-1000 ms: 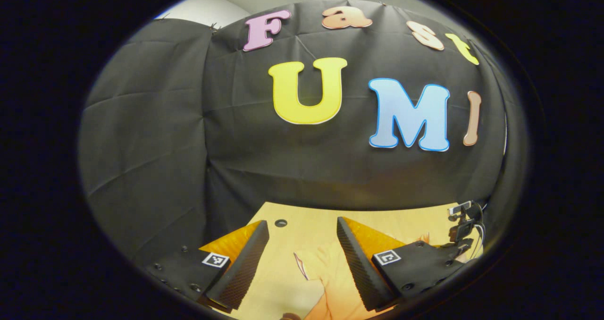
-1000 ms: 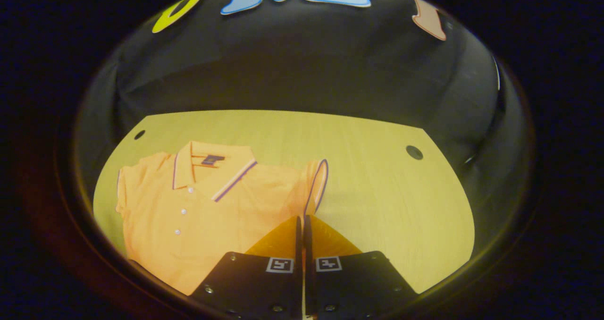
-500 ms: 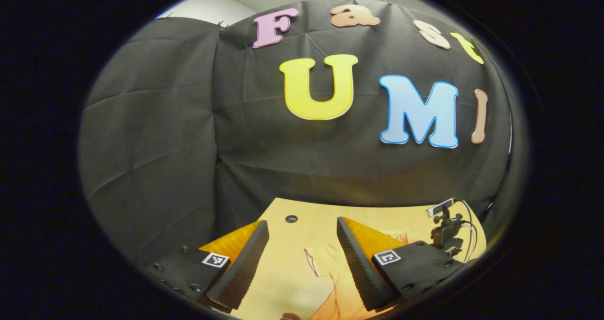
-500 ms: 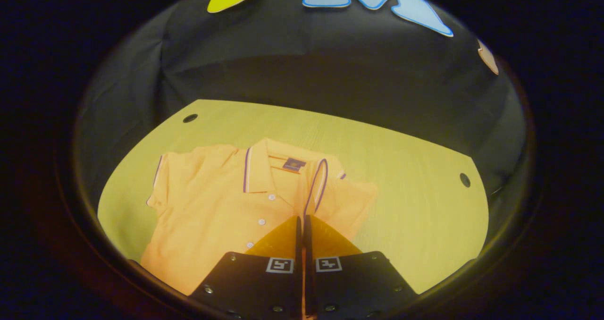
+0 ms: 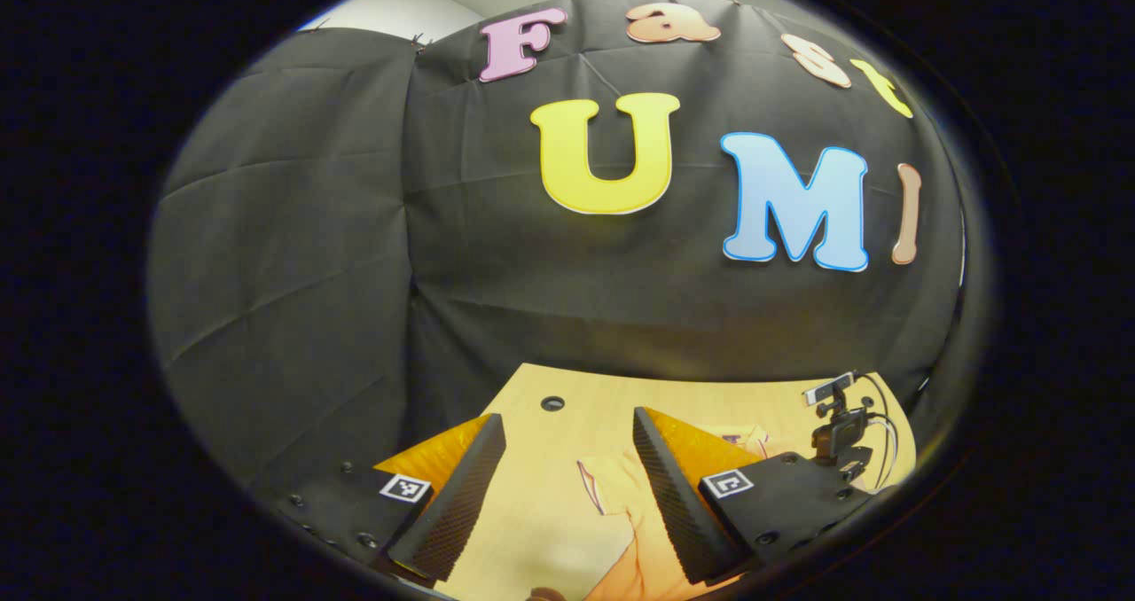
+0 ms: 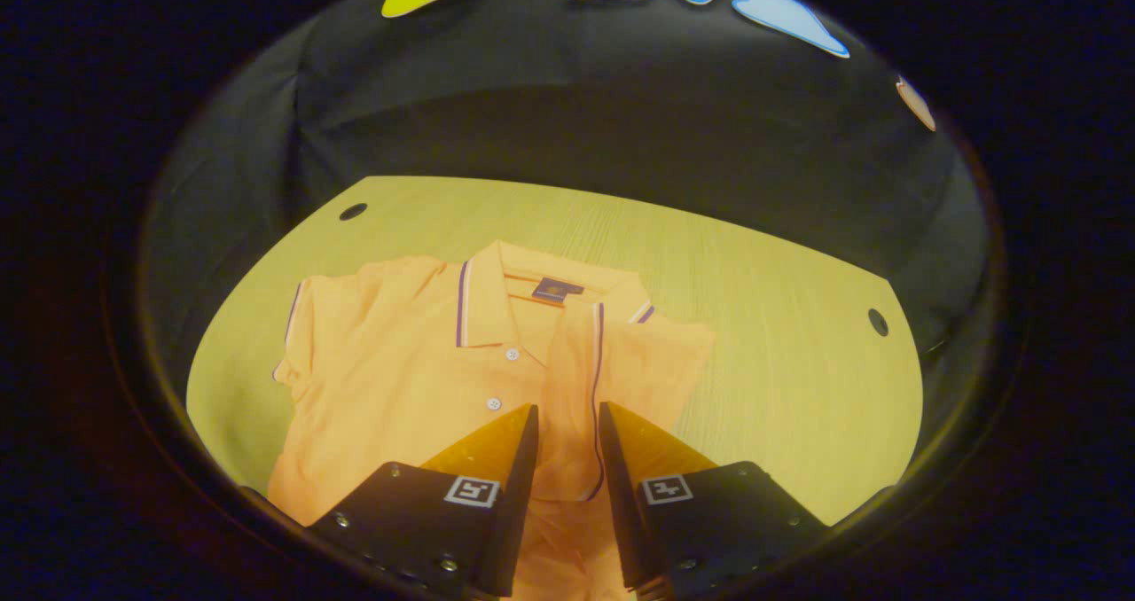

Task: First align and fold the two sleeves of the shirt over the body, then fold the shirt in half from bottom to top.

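Two claws: right claw (image 6: 567, 424) sits low centre of right gripper view, fingers parted narrowly over shirt (image 6: 399, 388), gripping nothing; 0.5 s ago they were pinched on right sleeve (image 6: 585, 406), now lying folded across body. Left claw (image 5: 560, 477) wide, empty, tilted up above surface (image 5: 567, 424). Shirt's hem cut off at bottom.

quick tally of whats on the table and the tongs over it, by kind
shirt: 1, orange polo, one sleeve folded over the body
table: 1
holes in the tabletop: 2
tongs: 2, the right tongs open over the folded sleeve, the left tongs open above the other sleeve
Total: 6
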`<state>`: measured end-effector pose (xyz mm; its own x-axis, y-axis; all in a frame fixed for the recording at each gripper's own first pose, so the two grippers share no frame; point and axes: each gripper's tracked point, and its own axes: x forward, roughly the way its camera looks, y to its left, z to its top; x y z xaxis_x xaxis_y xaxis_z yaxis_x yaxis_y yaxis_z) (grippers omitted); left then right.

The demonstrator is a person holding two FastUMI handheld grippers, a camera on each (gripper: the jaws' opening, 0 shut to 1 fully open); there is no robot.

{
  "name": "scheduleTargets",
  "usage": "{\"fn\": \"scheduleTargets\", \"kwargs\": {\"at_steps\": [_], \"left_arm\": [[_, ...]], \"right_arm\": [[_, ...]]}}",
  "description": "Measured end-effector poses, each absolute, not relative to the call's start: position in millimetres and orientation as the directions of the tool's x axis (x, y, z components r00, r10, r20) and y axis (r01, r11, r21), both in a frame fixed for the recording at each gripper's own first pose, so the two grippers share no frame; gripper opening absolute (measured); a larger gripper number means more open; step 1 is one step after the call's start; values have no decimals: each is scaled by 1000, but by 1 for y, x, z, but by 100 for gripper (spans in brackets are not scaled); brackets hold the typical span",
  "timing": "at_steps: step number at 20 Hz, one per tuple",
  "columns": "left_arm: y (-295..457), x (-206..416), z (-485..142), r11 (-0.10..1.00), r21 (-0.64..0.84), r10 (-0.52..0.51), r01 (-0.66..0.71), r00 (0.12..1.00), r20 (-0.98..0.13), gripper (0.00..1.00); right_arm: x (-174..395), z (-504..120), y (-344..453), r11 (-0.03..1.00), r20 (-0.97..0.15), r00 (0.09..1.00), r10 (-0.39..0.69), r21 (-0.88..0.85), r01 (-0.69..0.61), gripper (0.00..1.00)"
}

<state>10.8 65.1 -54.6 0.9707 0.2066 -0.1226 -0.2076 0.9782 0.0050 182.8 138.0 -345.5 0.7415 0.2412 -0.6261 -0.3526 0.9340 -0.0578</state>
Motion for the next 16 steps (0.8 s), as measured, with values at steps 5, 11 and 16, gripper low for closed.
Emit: {"fn": "scheduleTargets", "kwargs": {"at_steps": [5, 11, 16], "left_arm": [[62, 38, -86, 985, 8, 174, -175, 970, -171, 96], [53, 88, -149, 994, 24, 114, -111, 956, -270, 95], [49, 135, -226, 997, 36, 77, -68, 921, -383, 96]], "right_arm": [[175, -285, 130, 948, -504, 825, 256, -38, -317, 43], [139, -187, 112, 963, -314, 914, 256, 1, -270, 43], [98, -119, 97, 974, -172, 959, 225, 33, -223, 45]]}}
